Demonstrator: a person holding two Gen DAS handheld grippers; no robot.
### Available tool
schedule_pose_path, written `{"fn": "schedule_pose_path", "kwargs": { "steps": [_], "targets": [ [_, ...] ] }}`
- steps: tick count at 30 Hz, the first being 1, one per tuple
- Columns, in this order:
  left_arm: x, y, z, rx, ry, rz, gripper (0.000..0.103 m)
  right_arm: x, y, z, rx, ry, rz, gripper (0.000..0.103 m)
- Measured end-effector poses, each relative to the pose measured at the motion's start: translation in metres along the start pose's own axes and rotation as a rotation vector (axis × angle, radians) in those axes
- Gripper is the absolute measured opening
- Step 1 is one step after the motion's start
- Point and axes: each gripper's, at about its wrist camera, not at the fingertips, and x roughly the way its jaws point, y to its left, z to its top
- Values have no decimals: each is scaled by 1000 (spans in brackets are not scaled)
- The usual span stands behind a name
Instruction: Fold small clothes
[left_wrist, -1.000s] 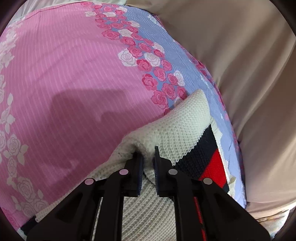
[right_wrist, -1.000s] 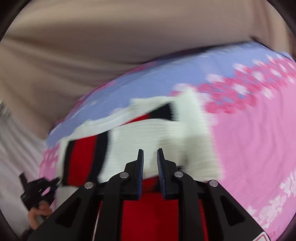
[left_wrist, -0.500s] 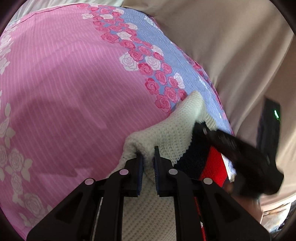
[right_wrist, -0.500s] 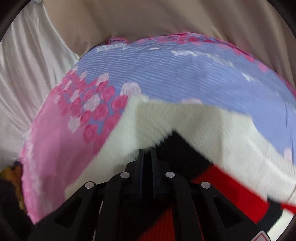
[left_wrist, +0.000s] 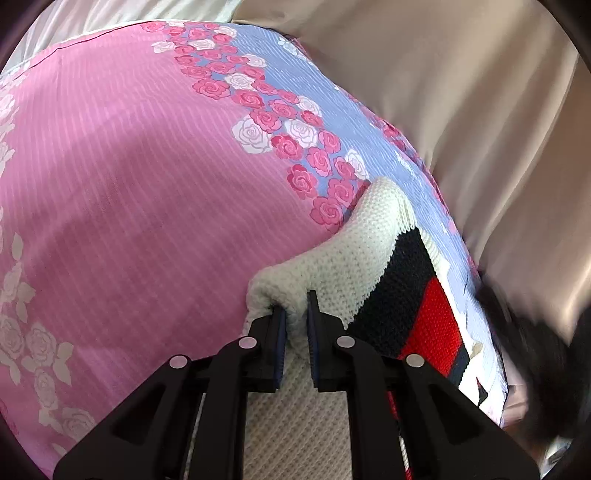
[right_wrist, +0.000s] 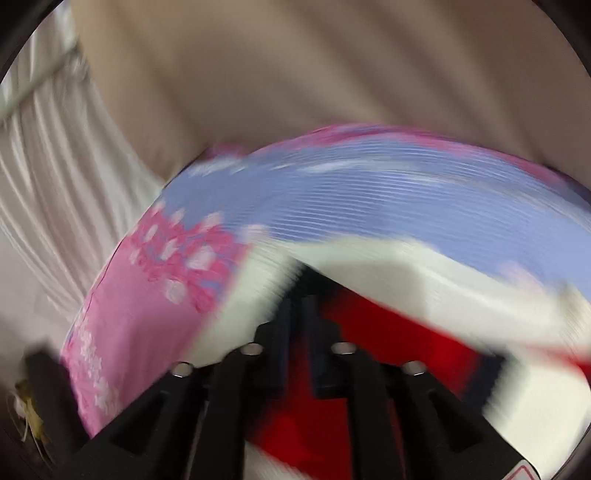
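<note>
We are in a home, most likely a bedroom. A bed fills our view, covered by a pink sheet with a band of printed roses and a lilac-blue border. Beige curtains hang in soft folds just behind it, with white pleated drapery beside them. A knitted garment lies on the sheet.

right wrist view motion-blurred | right claw closure unreadable | sweater edges smeared
</note>
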Motion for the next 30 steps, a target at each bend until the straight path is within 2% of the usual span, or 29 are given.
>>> {"fn": "schedule_pose_path", "kwargs": {
  "steps": [1, 2, 4, 5, 6, 8, 11, 12, 13, 14, 16, 17, 18, 19, 21, 23, 24, 25, 26, 27, 29, 30],
  "targets": [
    [1, -1, 0, 2, 1, 2, 11, -23, -23, -16, 45, -26, -40, 32],
    [1, -1, 0, 7, 1, 7, 11, -48, -53, -37, 103, -42, -103, 37],
    [2, -3, -1, 23, 0, 17, 11, -90, -115, -80, 259, -39, -233, 40],
    [2, -4, -2, 27, -2, 22, 11, -104, -145, -99, 352, -24, -257, 40],
    [2, -5, -2, 32, -5, 27, 11, -109, -167, -111, 414, 1, -259, 40],
    [2, -7, -3, 36, -10, 42, 11, -112, -189, -119, 459, 11, -249, 40],
    [2, -9, -4, 26, -14, 64, 11, -99, -196, -112, 461, 12, -171, 39],
    [1, -10, -4, 23, -17, 72, 11, -92, -196, -110, 452, 22, -161, 33],
    [2, -10, -4, 24, -18, 77, 11, -83, -195, -107, 442, 28, -138, 9],
    [2, -11, -3, 26, -17, 82, 11, -80, -194, -104, 437, 25, -124, 5],
    [3, -10, -3, 28, -15, 87, 11, -90, -194, -102, 427, -37, -154, 5],
    [3, -10, -2, 32, -16, 90, 11, -91, -198, -104, 425, -49, -194, 4],
    [4, -11, -3, 37, -18, 94, 11, -86, -206, -108, 434, -20, -238, 0],
    [4, -13, -4, 51, -21, 105, 11, -82, -215, -114, 450, 14, -241, 0],
    [2, -16, -5, 73, -12, 114, 12, -99, -223, -117, 508, 11, -169, 0],
    [-12, -16, -8, 100, 6, 91, 17, -138, -215, -120, 508, -63, -128, 9],
    [-24, -12, -12, 116, 7, 84, 25, -160, -208, -127, 494, -88, -127, 17],
    [-35, -9, -16, 129, 2, 88, 31, -176, -203, -135, 485, -89, -130, 33],
    [-50, 0, -23, 146, -4, 97, 45, -192, -197, -149, 475, -80, -131, 40],
    [-61, 8, -29, 156, -5, 107, 54, -206, -192, -169, 460, -50, -135, 47],
    [-84, 37, -47, 161, 29, 135, 60, -222, -179, -207, 435, 31, -161, 47],
    [-92, 52, -56, 154, 56, 143, 62, -231, -169, -238, 424, 87, -180, 48]
  ]
}}
